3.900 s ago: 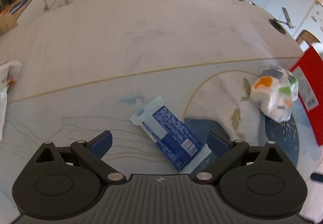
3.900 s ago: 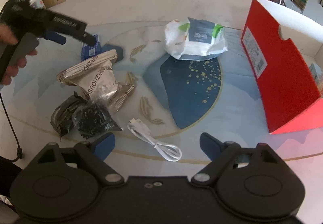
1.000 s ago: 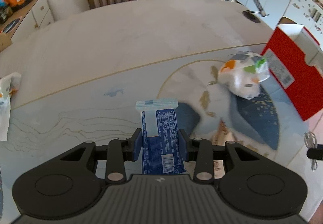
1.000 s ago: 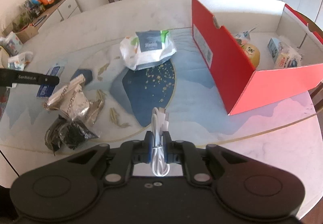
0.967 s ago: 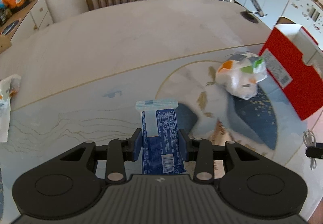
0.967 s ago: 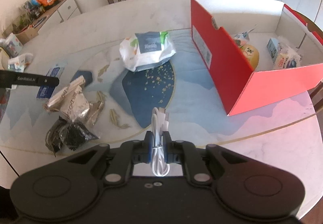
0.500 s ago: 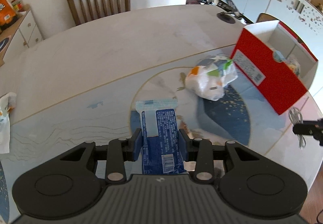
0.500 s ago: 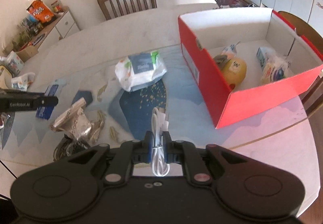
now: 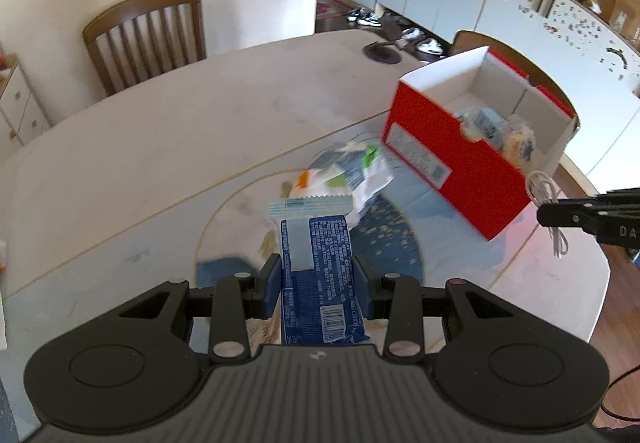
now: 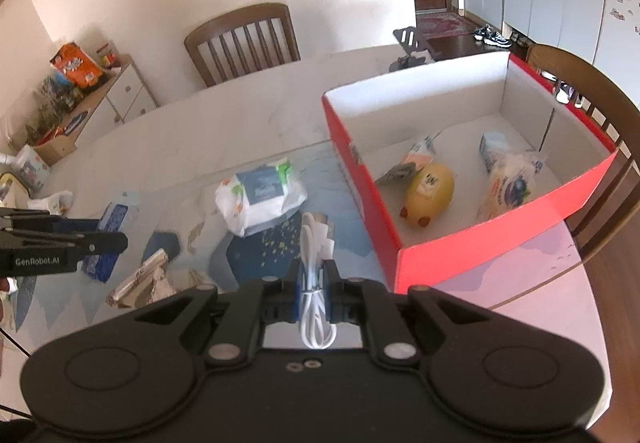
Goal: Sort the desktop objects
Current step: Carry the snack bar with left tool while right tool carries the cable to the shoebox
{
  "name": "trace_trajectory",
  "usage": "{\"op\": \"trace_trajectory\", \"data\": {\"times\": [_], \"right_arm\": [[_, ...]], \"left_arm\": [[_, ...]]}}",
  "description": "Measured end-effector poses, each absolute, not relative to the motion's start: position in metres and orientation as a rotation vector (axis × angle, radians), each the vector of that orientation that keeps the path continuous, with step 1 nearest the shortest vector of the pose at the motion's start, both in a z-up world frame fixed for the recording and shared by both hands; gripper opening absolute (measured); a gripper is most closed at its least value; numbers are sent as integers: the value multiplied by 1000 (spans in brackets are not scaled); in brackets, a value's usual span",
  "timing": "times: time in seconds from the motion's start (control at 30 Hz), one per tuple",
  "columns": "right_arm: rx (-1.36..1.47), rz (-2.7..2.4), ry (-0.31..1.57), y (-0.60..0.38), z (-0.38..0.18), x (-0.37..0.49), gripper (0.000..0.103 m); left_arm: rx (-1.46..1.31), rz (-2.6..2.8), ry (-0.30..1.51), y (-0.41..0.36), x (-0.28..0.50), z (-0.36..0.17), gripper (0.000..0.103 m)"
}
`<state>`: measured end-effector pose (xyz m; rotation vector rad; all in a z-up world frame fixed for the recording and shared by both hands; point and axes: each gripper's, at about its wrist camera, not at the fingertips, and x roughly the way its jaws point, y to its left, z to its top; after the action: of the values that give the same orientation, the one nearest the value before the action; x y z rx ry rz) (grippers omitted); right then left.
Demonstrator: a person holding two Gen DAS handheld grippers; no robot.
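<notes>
My left gripper (image 9: 316, 281) is shut on a blue snack packet (image 9: 318, 271) and holds it above the table, left of the red box (image 9: 452, 167). My right gripper (image 10: 314, 283) is shut on a coiled white cable (image 10: 314, 243), held above the table near the red box's (image 10: 480, 239) front left corner. The box holds a yellow toy (image 10: 430, 189) and a white packet (image 10: 506, 179). In the right wrist view the left gripper (image 10: 96, 239) with the blue packet (image 10: 106, 235) shows at the left. In the left wrist view the right gripper (image 9: 552, 213) with the cable (image 9: 546, 189) shows at the right.
A white wipes pack (image 10: 260, 199) lies on the blue mat (image 10: 256, 255) in the middle of the table. A silver foil packet (image 10: 140, 283) lies at the front left. Wooden chairs (image 10: 244, 43) stand behind and right of the table. A sideboard (image 10: 76, 99) is at the far left.
Both grippers have risen and moved toward the red box, each carrying its object. The box looks nearer and more of its inside shows.
</notes>
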<state>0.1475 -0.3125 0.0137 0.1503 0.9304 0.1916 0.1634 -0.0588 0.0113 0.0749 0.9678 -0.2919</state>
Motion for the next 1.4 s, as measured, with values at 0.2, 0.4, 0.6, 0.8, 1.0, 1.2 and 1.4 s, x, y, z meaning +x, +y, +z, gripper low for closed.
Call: {"op": "trace_trajectory", "data": {"times": [0.2,0.4,0.6,0.8,1.0,1.2,1.4], "right_arm": [[163,179,908,-329,24,154,9],[166,169,901,-348,28,161,9],[168,171,892,-367,30,168,9],[178,178,883,-388,32,175,9],[181,178,879,-412,32,185,9],[171,176,868,-435,35,194,9],[157,166,858,-460,36,204,9]], "left_arm": [[91,-325,940,-80,168,23,36],[103,-357,932,-105,176,31,36],[111,-385,930,-133,185,35,36],[120,-406,929,-161,193,37,36],[127,-424,940,-192,201,33,36],[133,-442,947,-222,209,29,36],[141,-455,955,-251,219,26,36]]}}
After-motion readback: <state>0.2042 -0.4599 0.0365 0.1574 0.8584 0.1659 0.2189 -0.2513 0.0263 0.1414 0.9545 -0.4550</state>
